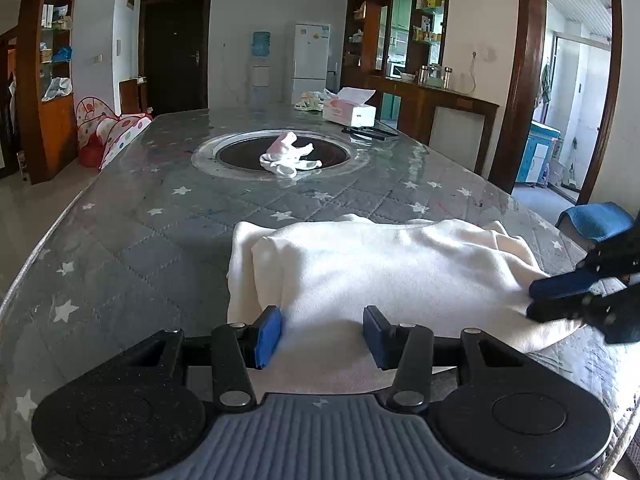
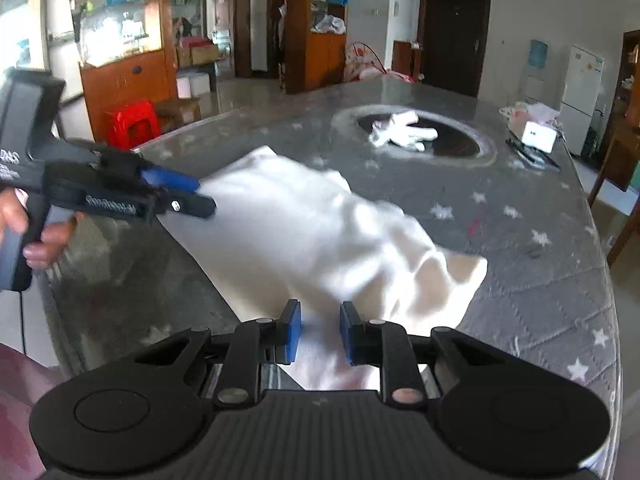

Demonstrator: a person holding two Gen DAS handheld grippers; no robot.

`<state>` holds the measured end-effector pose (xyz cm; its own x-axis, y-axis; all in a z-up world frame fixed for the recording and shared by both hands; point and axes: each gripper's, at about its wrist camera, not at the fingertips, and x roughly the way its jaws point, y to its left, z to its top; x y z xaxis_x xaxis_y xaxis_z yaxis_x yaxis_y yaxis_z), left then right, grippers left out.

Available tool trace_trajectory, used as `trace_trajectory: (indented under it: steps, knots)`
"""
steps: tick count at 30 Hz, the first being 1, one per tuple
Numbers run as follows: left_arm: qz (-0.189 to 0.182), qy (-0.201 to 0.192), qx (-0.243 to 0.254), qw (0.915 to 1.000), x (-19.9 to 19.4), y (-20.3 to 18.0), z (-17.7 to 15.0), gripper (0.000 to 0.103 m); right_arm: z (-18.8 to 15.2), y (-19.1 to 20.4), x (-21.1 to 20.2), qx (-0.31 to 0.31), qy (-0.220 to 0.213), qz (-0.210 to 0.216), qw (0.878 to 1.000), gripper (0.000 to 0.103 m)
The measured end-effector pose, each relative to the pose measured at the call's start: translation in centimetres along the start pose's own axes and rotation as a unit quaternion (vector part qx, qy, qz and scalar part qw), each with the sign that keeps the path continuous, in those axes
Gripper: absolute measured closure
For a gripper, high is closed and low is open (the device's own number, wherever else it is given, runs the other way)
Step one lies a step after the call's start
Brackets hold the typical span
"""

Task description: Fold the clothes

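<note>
Left tool (image 1: 322, 336) first: its blue pads stand apart over the near edge of the cream garment (image 1: 384, 272), cloth showing in the gap and neither pad pressing on it, so it is released. From the right wrist view that same left tool (image 2: 200, 196) comes in from the left side, a hand (image 2: 36, 232) wrapped round its grip, tips at the garment's left edge. Right tool (image 2: 320, 334) now: pads set closer together, white fabric running between them, but the picture is blurred and whether they pinch it I cannot tell. In the left wrist view the right tool (image 1: 534, 300) sits at the garment's right end, its two blue fingers lying close together against the cloth.

The garment itself lies roughly folded on the near part of the grey, star-printed quilted surface (image 1: 160, 248), one layer doubled over another, a corner hanging loose on the right.

Further out, a round inset plate (image 1: 240, 152) sits in the middle of the surface, with a small bundle of white socks (image 1: 286, 156) lying on it, well apart from the garment. Beyond that, a tissue box (image 1: 350, 110) near the far edge, and a dark flat object (image 1: 370, 133) just beside it. Between the tools and the garment nothing intrudes. Off the surface: a red stool (image 2: 134, 122), a white fridge (image 1: 310, 56), a water dispenser (image 1: 261, 60), a dark door (image 1: 176, 52) and wooden shelving (image 1: 48, 72).
</note>
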<state>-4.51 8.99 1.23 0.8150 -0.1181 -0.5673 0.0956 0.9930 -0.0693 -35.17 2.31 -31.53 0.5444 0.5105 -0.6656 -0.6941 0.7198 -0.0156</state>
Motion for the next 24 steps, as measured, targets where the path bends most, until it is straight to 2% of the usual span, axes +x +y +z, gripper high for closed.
trace_trajectory:
  steps: [4, 9, 12, 17, 24]
  knots:
    - [0.001, -0.004, -0.009, 1.0, -0.4, 0.2, 0.1, 0.052, 0.5, 0.5, -0.5, -0.006, -0.012, -0.01, 1.0, 0.083]
    - [-0.003, -0.02, -0.022, 0.9996, -1.6, 0.4, 0.3, 0.052, 1.8, 1.9, -0.7, -0.033, -0.032, 0.008, 0.999, 0.083]
    - [-0.005, -0.023, -0.008, 0.9997, -2.1, -0.2, 0.1, 0.052, 2.0, 2.7, 0.1, -0.047, -0.026, 0.02, 0.998, 0.083]
    - [0.012, -0.016, 0.028, 0.9994, -1.9, -1.2, -0.8, 0.049, 1.3, 2.9, 1.2, -0.047, -0.01, 0.016, 0.999, 0.083]
    - [0.013, -0.02, 0.029, 0.9993, -2.0, -1.5, -0.7, 0.045, 1.8, 3.0, -0.1, -0.051, -0.026, 0.022, 0.998, 0.083]
